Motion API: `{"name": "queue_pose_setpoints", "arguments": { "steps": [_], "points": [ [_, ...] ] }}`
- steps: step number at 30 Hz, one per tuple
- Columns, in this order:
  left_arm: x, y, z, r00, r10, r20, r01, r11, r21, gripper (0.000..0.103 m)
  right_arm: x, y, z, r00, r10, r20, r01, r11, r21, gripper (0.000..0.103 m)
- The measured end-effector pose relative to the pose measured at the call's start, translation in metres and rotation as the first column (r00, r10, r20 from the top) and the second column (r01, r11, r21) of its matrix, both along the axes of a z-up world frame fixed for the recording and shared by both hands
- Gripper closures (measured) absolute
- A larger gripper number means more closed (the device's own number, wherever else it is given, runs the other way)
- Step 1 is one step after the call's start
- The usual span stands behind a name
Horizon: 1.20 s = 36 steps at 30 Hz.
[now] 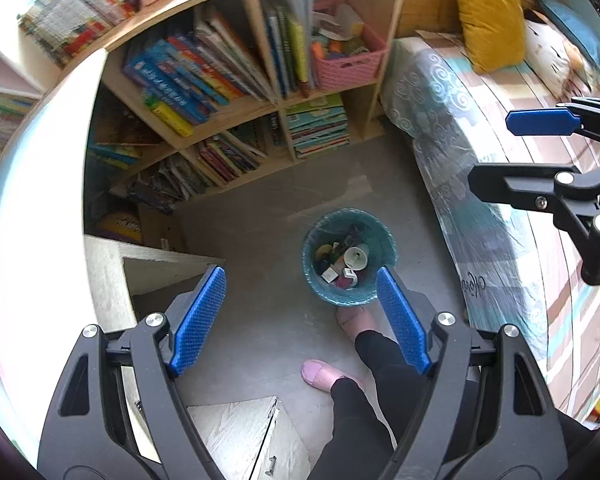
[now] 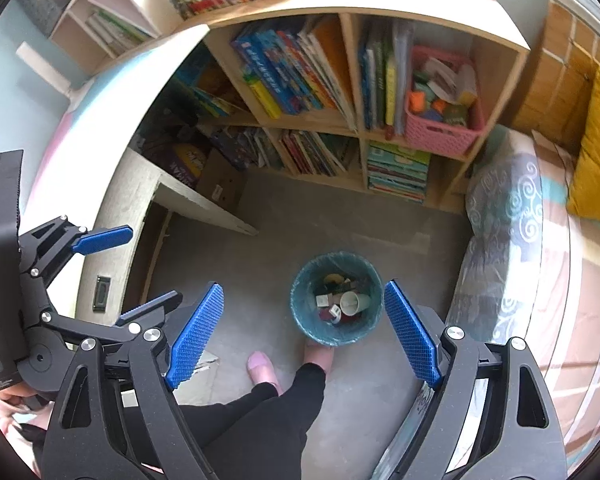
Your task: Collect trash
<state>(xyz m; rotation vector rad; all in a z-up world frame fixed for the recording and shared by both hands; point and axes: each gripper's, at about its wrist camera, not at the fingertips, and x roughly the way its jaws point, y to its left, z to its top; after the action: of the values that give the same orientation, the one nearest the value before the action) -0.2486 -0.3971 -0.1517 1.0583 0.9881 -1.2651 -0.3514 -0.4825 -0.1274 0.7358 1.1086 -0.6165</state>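
Looking straight down at teal trash bin [image 1: 350,258] sitting on grey floor [image 1: 260,220], centre of both views, already holding white cup [image 1: 357,258] plus small boxes and scraps. Left gripper [image 1: 300,316] hanging above, blue pads spread wide, gripping nothing. Right gripper [image 2: 304,332] doing same, pads wide apart, nothing between. Pink slippers [image 1: 320,374] standing just below bin. Bookshelf [image 1: 228,80] filling upper frame, bed [image 1: 500,184] running down right side.
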Motion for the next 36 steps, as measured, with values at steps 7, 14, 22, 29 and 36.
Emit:
{"name": "queue_pose_setpoints", "arguments": {
  "steps": [7,14,22,29,36],
  "points": [
    [0.035,0.019,0.014,0.993,0.118,0.032,-0.116,0.992,-0.044,0.023,0.041,0.004,0.013,0.993,0.113,0.026,-0.112,0.993,-0.031,0.017],
    [0.078,0.048,0.026,0.960,0.276,0.049,-0.272,0.959,-0.081,0.023,0.098,0.016,0.024,0.962,0.268,0.044,-0.265,0.962,-0.064,0.017],
    [0.123,0.096,0.038,0.884,0.462,0.069,-0.453,0.884,-0.116,0.022,0.162,0.044,0.033,0.891,0.451,0.059,-0.445,0.891,-0.089,0.017],
    [0.153,0.139,0.045,0.799,0.596,0.076,-0.584,0.800,-0.134,0.022,0.213,0.078,0.037,0.804,0.592,0.065,-0.585,0.805,-0.101,0.017],
    [0.181,0.184,0.050,0.702,0.707,0.080,-0.694,0.705,-0.145,0.022,0.261,0.118,0.040,0.703,0.707,0.073,-0.699,0.707,-0.109,0.017]
  ]
}}
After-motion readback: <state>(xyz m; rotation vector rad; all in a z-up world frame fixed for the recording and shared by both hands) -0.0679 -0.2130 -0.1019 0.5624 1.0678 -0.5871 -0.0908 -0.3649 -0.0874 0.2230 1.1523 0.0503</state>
